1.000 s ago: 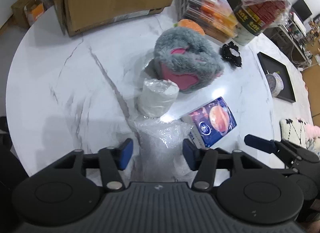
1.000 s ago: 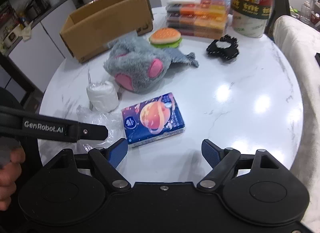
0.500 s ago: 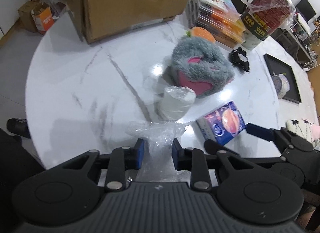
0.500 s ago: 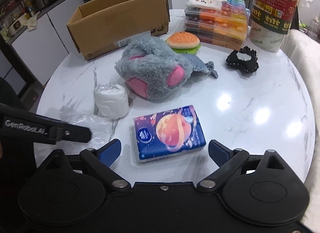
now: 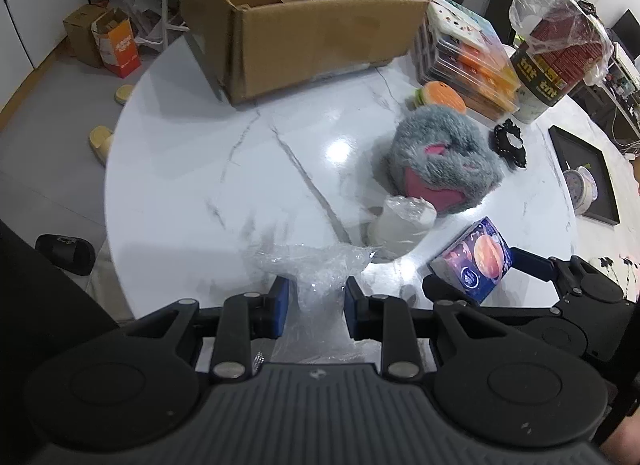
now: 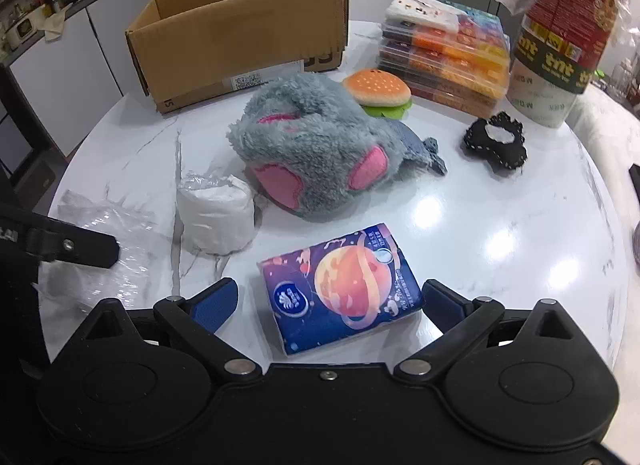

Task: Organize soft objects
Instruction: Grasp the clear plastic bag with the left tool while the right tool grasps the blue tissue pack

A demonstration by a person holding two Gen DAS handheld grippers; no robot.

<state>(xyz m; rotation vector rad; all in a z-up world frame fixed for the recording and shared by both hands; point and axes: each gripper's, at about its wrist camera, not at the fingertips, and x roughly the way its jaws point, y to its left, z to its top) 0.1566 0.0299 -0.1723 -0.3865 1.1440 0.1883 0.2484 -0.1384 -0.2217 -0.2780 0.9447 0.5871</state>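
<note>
Starting out: our left gripper (image 5: 313, 301) pinches clear plastic bag (image 5: 316, 263) at table edge; right gripper (image 6: 327, 303) spread wide astride tissue pack (image 6: 340, 285), not touching. Cardboard box (image 6: 240, 29) looks empty; plush (image 6: 316, 153), burger toy (image 6: 378, 91), white roll (image 6: 216, 221) left on table.

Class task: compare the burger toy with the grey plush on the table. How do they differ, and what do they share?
The burger toy is small, smooth, orange and green; the grey plush is much bigger, furry, with pink patches. The burger sits upright near the stacked boxes; the plush slumps mid-table. Both lie untouched outside the cardboard box.

L gripper (image 5: 313, 302) clamped, pointing steeply down; R gripper (image 6: 327, 301) wide open.
</note>
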